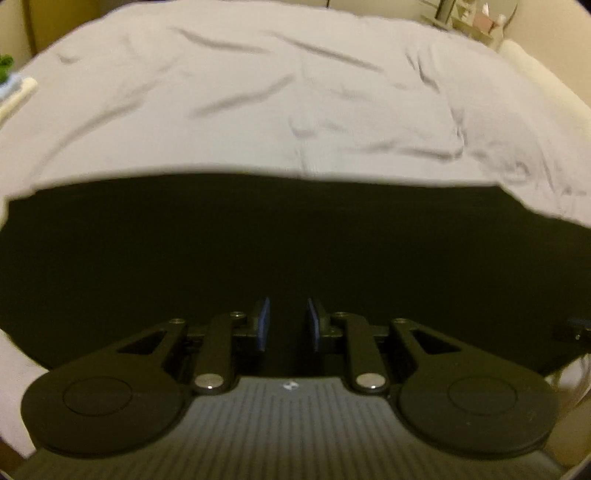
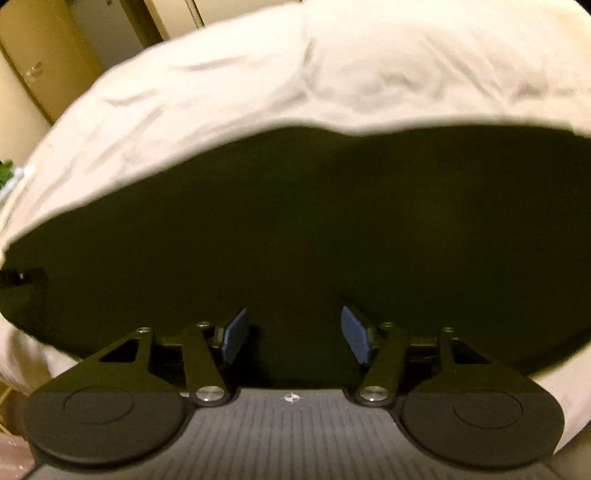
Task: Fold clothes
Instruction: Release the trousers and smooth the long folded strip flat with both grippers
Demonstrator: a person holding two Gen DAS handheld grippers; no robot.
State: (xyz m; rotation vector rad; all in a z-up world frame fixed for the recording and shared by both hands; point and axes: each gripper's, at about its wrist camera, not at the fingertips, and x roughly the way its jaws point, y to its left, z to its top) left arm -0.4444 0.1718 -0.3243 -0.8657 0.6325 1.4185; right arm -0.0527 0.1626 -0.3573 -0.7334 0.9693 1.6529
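A black garment (image 1: 295, 240) lies spread flat on a bed with a white sheet (image 1: 258, 92); its far edge runs across the middle of both wrist views. My left gripper (image 1: 287, 306) hangs over the near part of the garment, its blue pads (image 1: 264, 325) a narrow gap apart, and no fold shows between them. Over the same black garment (image 2: 295, 221) my right gripper (image 2: 293, 314) stands open wider, pads (image 2: 354, 336) clear of the cloth. Each view catches the other gripper at its edge: the right gripper (image 1: 578, 328) and the left gripper (image 2: 18, 277).
The white sheet (image 2: 221, 92) is wrinkled beyond the garment. Folded cloth with something green (image 1: 11, 81) sits at the bed's left edge. A small shelf (image 1: 461, 18) stands behind the far right corner, and tan doors (image 2: 44, 66) are at the far left.
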